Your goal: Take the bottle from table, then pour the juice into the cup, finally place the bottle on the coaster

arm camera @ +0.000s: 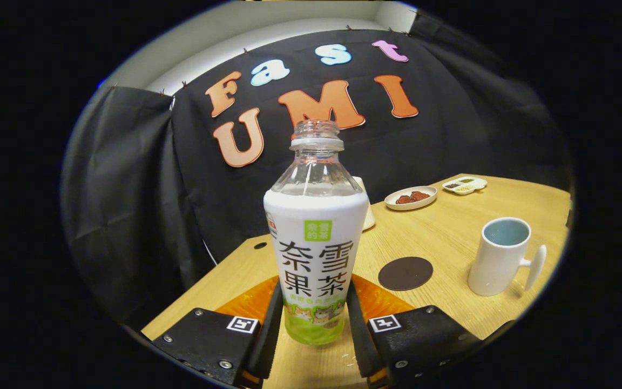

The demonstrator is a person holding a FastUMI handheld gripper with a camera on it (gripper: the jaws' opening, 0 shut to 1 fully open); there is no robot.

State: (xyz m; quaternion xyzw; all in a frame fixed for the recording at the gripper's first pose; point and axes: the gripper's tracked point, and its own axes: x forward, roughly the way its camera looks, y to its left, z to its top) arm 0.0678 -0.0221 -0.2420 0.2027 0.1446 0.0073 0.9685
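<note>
We see one uncapped bottle (315, 237) pinched between our gripper (313, 319) fingers, one empty cup (500, 256) at two o'clock, one coaster (405, 273) between them.

Hand-held gripper (313, 324): two blocky matte housings, one per side, each with silver screws at corners and small square black-and-white marker tag on inner top corner. Long flat fingers (272, 324) angle forward from housings. Orange part behind.

Bottle (315, 237) fills tongs (313, 329) gap; cup (500, 256) & coaster (405, 273) stand apart w/ bare table (440, 232) btwn.
</note>
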